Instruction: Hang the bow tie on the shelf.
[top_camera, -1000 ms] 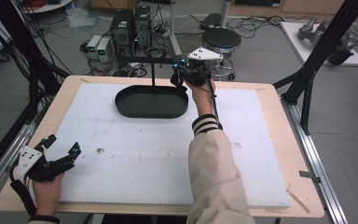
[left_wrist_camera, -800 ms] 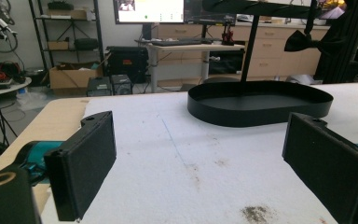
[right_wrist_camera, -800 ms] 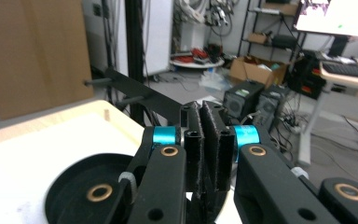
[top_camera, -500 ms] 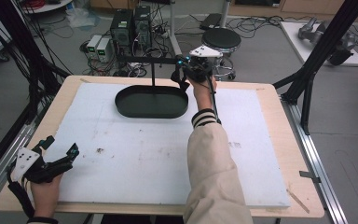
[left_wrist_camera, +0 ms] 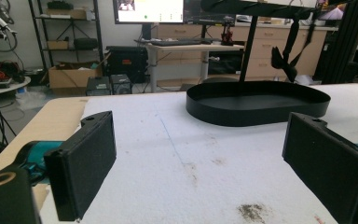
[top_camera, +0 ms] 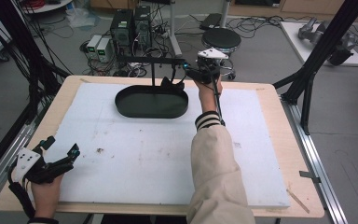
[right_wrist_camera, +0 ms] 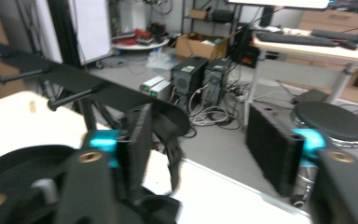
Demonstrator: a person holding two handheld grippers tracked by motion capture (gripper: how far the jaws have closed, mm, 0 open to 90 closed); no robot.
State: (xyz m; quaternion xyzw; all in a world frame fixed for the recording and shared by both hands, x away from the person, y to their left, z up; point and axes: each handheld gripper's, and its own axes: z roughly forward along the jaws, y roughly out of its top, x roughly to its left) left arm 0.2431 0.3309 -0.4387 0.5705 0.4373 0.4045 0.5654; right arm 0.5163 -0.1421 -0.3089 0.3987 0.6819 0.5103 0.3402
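Note:
A black oval tray [top_camera: 151, 103] sits at the far middle of the white foam board [top_camera: 135, 158]. Behind it stands a black rack with a peg bar [top_camera: 151, 59]. A black strap-like piece [top_camera: 168, 84] hangs from the bar's right end, over the tray's rim. My right gripper [top_camera: 187, 73] is held just right of that piece, open; in the right gripper view the strap [right_wrist_camera: 172, 144] hangs just past the left jaw, with nothing between the jaws [right_wrist_camera: 207, 140]. My left gripper [top_camera: 64, 145] rests open at the near left corner and looks toward the tray [left_wrist_camera: 256, 102].
The board lies on a wooden table [top_camera: 279, 121] framed by black struts [top_camera: 314, 56]. Computers [top_camera: 130, 28], cables and a round stool [top_camera: 221, 39] stand on the floor beyond the far edge. Dirt marks [top_camera: 100, 150] spot the board.
My right gripper has drawn slightly up and to the right, away from the hanging strap. The left gripper has barely shifted.

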